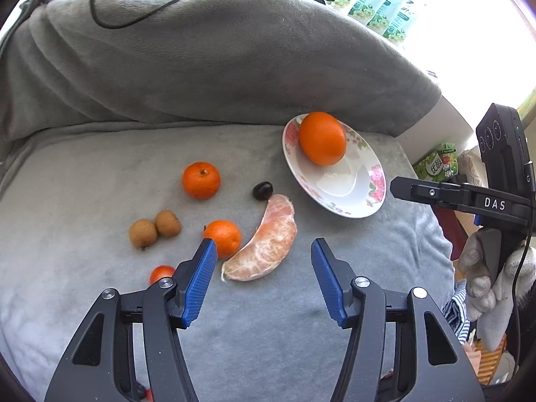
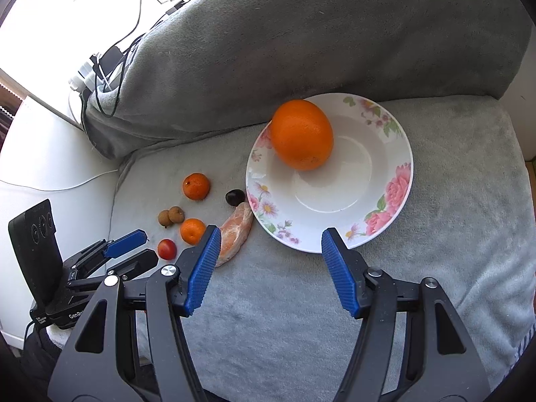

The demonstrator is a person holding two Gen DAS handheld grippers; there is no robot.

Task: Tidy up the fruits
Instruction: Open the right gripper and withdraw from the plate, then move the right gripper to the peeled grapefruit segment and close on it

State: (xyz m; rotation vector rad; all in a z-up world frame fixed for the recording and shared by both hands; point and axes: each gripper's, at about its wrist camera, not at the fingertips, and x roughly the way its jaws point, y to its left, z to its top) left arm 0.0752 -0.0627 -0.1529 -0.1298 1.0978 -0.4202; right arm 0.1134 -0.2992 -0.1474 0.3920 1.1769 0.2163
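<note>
A large orange (image 1: 322,138) (image 2: 301,134) lies in a white floral plate (image 1: 351,187) (image 2: 385,154) on a grey cushion. Loose on the cushion lie a peeled pomelo segment (image 1: 264,244) (image 2: 236,232), two mandarins (image 1: 201,180) (image 1: 222,238), two longans (image 1: 154,228), a dark grape (image 1: 262,190) (image 2: 234,197) and a red cherry tomato (image 1: 161,273) (image 2: 166,248). My left gripper (image 1: 264,251) is open and empty, its jaws on either side of the pomelo segment's near end. My right gripper (image 2: 271,238) is open and empty over the plate's near rim.
A grey blanket-covered backrest (image 1: 201,67) rises behind the cushion (image 1: 100,184). Cables (image 2: 110,67) and a power strip lie on the white ledge at the left. Green packets (image 1: 378,3) stand at the back right. The cushion drops off at its right edge.
</note>
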